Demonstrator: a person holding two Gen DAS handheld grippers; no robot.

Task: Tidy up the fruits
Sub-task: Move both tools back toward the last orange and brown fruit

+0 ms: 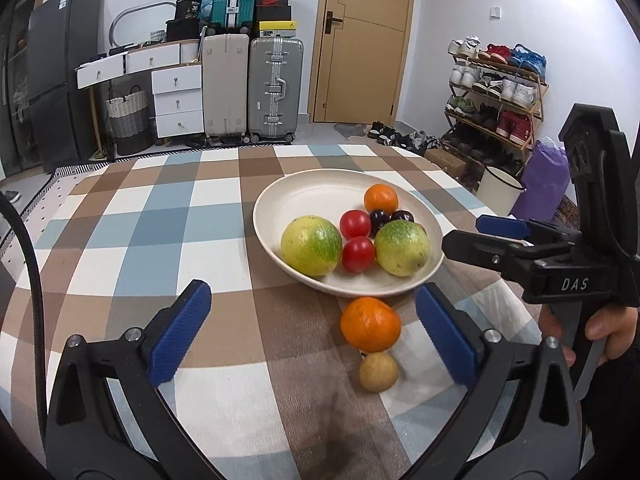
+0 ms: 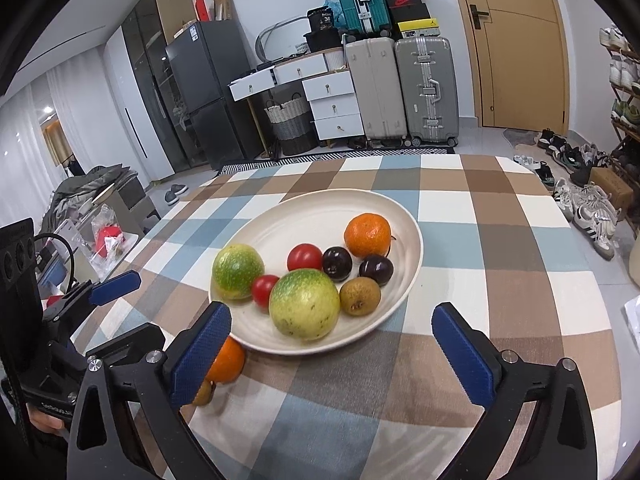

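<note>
A cream plate (image 1: 288, 196) (image 2: 280, 220) on the checked tablecloth holds two yellow-green fruits (image 1: 311, 246) (image 2: 304, 304), two red tomatoes (image 1: 355, 224), two dark plums (image 2: 337, 263), an orange (image 1: 381, 199) (image 2: 367, 235) and a brown kiwi (image 2: 359, 295). Another orange (image 1: 370, 324) (image 2: 227, 362) and a small tan fruit (image 1: 378, 372) (image 2: 203, 393) lie on the cloth just before the plate. My left gripper (image 1: 312, 332) is open and empty, with the loose orange between its fingers. My right gripper (image 2: 332, 356) (image 1: 476, 236) is open and empty at the plate's near rim.
The checked tablecloth (image 1: 160, 220) covers the whole table. Behind the table stand suitcases (image 1: 276, 88), white drawers (image 1: 178, 100), a fridge (image 2: 200, 92) and a wooden door (image 1: 360, 40). A shoe rack (image 1: 496, 92) and a white bucket (image 1: 500, 192) stand to the right.
</note>
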